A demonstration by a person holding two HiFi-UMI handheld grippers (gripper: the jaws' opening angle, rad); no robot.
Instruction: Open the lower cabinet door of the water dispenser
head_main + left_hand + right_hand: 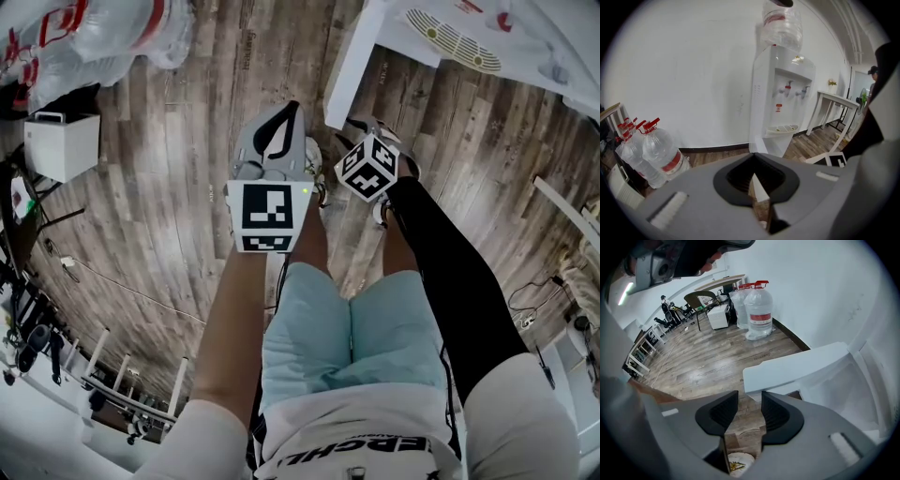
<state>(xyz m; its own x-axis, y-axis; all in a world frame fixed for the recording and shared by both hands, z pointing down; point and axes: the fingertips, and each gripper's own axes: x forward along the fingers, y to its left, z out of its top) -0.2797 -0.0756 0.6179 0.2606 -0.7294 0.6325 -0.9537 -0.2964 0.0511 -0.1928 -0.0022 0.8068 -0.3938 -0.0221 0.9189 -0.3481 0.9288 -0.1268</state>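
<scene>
The left gripper (pixel 753 174), fingers clenched on nothing, points at the water dispenser (pixel 783 93) from well apart. The right gripper (pixel 749 397) holds its fingers released just beside the lower cabinet door (pixel 797 366), which looks already swung out. A careless sweep could knock it shut.

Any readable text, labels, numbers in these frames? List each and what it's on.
"ERCHL", cut off at both ends: print on the person's shirt.
Red sticker on the water dispenser: too small to read.
Red bands on the water bottles: blurred, no legible text.
Faint print on a floor plank: too small to read.
Marker cubes: square patterns only, no letters or numbers.
</scene>
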